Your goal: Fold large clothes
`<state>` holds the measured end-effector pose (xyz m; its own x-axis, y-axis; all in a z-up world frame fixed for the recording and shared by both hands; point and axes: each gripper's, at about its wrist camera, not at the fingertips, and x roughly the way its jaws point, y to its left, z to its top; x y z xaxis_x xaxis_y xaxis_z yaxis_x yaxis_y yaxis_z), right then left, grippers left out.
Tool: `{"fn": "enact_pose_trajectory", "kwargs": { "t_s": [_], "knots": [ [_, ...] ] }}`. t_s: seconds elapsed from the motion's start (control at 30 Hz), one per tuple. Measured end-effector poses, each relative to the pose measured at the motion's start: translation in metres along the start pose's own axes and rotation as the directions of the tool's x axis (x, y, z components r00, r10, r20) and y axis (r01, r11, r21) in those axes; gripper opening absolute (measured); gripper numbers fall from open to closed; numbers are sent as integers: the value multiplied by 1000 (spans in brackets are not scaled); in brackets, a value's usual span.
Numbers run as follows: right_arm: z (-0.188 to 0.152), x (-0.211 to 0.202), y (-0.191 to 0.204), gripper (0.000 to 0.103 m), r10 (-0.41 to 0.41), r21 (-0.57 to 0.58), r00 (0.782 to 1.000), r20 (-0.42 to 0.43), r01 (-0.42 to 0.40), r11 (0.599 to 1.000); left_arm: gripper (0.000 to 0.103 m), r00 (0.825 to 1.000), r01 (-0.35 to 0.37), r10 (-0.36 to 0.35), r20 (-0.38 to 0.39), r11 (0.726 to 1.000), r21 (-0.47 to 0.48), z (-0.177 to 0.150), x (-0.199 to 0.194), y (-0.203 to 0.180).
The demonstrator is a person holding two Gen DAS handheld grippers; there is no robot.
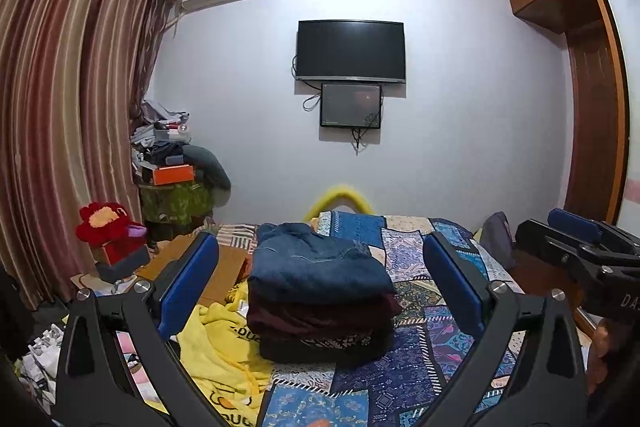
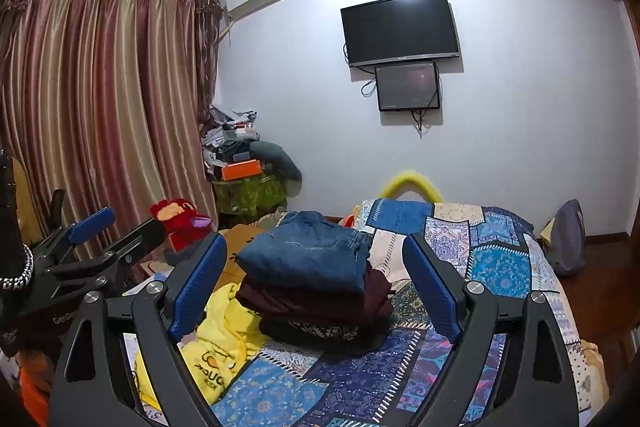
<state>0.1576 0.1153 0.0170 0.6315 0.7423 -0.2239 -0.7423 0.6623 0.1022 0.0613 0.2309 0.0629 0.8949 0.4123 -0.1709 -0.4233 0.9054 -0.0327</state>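
The left gripper [image 1: 322, 287] and right gripper [image 2: 316, 285] hang spread wide, grasping nothing. A folded clothes stack [image 1: 320, 295] sits on the patchwork bedspread [image 1: 408, 371], beside a yellow garment [image 1: 220, 347].

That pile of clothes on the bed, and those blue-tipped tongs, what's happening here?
A person holds a pair of tongs in each hand, folding laundry. Both the left tongs and right tongs hang open and empty above the patchwork bedspread. A folded stack, blue denim garment on top, sits finished; a crumpled yellow fleece garment lies beside it, unfolded.
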Motion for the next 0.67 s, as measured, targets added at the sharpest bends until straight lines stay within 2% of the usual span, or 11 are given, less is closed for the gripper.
{"fn": "enact_pose_trajectory", "kwargs": {
  "t_s": [0.27,0.67],
  "knots": [
    [-1,2,1,88,-8,-7,1000,-5,8,1000,103,1000,8,-7,-7,1000,15,-4,1,-3],
    [-2,5,-2,88,-16,2,1000,-15,16,1000,103,1000,3,-3,-24,1000,-12,-7,4,5]
  ]
}}
